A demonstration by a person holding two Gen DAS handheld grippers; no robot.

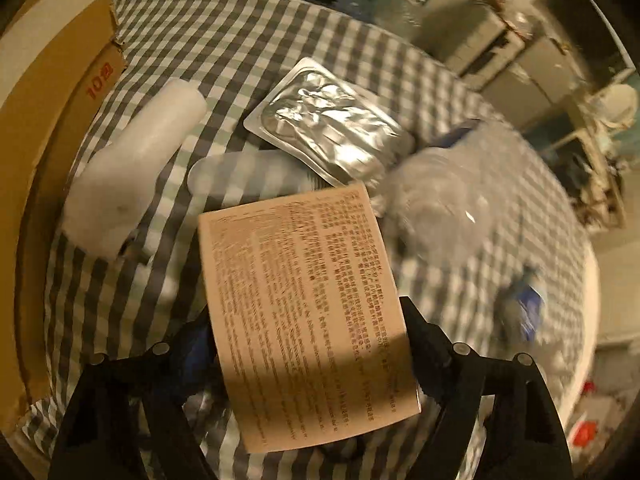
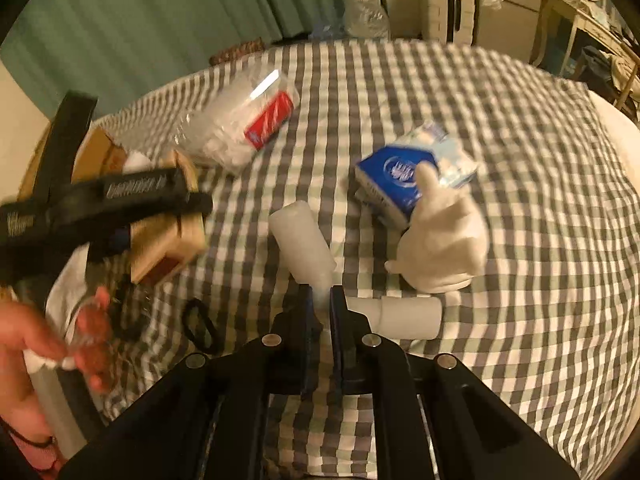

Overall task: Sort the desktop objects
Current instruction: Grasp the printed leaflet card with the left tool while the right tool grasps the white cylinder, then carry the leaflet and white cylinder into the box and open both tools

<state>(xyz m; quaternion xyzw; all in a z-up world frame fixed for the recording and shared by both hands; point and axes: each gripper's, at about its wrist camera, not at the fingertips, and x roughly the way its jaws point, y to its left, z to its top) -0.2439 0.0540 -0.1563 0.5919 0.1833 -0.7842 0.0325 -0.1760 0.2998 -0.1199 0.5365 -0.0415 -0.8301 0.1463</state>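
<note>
Left wrist view looked steeply down on the tan printed box (image 1: pixel 304 300), which filled the gap of the left gripper (image 1: pixel 306 316); its long axis ran away from the camera, along the fingers, so the jaws stood wide across its short width, a finger at each long edge, seemingly gripping it. Beyond its far end lay a foil blister pack (image 1: pixel 328 128) on the checked tablecloth (image 1: pixel 240 40); the open cardboard carton (image 1: pixel 48 120) stood to the left, nearer this hand than the other, and a sideways carry that way looked the likely call.

Right wrist view showed the right gripper (image 2: pixel 322 296) with its jaws drawn almost together; the white plastic bottle (image 2: pixel 300 236) lay straight ahead, its long axis slanting up and left from the tips, and its narrow end reached into the slit, apparently pinched there; the blur left that uncertain. A white glove (image 2: pixel 444 240) and a blue tissue pack (image 2: pixel 400 176) lay off to the right, apart from the fingers.
</note>
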